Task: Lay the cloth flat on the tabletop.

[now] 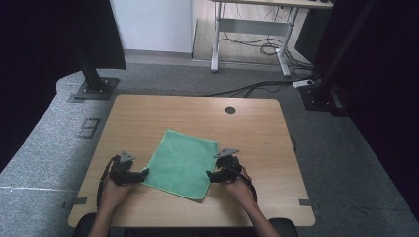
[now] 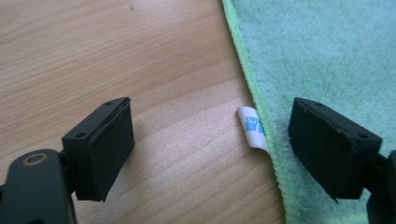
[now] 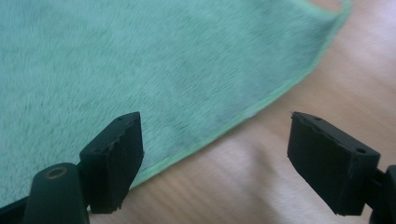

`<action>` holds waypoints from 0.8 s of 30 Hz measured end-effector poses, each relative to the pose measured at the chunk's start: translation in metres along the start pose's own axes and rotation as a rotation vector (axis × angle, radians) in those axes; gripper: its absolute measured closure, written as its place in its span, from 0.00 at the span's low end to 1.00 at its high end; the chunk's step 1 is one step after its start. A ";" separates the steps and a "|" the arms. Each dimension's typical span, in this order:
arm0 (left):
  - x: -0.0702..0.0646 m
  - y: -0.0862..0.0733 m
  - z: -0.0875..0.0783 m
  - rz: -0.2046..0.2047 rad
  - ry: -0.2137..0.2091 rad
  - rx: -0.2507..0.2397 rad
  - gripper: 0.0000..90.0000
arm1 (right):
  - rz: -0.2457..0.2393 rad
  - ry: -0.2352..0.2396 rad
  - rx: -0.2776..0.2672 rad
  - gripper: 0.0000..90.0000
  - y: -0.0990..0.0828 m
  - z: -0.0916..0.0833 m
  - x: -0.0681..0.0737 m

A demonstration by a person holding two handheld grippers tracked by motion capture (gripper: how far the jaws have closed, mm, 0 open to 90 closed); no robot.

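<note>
High view: wooden table at frame centre, a green cloth spread flat on it, turned at a slant, lying slightly left of the table's middle and toward its near edge. No containers on the table. A dark round hole sat in the tabletop near its far edge. Grey carpet surrounded the table; a desk frame and loose cables stood at the upper middle of the frame.

Left gripper was at the cloth's lower left edge, held in the left hand. Right gripper was at the cloth's lower right edge, held in the right hand.

Left gripper view: left gripper stood wide, nothing between the jaws. One jaw was over bare wood, the other over the cloth. The hem ran up the frame between them. A small white label with blue print stuck out from the hem onto the wood, curled.

Right gripper view: right gripper also wide, holding nothing. Left jaw over the cloth, right jaw over bare wood; the hem crossed diagonally between them. Whether either jaw touched the cloth, could not tell.
</note>
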State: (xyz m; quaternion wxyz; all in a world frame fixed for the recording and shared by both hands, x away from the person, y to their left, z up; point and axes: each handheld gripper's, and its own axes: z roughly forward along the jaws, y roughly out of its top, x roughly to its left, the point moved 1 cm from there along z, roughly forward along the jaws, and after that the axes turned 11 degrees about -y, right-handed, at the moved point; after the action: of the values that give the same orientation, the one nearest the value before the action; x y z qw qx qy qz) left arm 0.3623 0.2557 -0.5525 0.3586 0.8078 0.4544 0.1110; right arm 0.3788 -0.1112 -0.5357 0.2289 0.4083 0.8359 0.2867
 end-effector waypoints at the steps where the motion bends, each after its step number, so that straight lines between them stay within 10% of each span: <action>1: -0.002 0.000 0.001 0.007 0.002 0.000 0.17 | -0.030 -0.024 0.016 0.21 -0.003 0.003 0.004; 24: -0.050 0.024 0.028 0.141 -0.065 -0.001 0.16 | 0.073 -0.169 0.033 0.21 -0.022 0.008 -0.056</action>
State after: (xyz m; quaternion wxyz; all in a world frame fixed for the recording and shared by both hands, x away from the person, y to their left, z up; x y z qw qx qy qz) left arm 0.3642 0.1933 -0.5486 0.3647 0.8409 0.3843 0.1100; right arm 0.4032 -0.1654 -0.5479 0.2813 0.4651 0.8027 0.2455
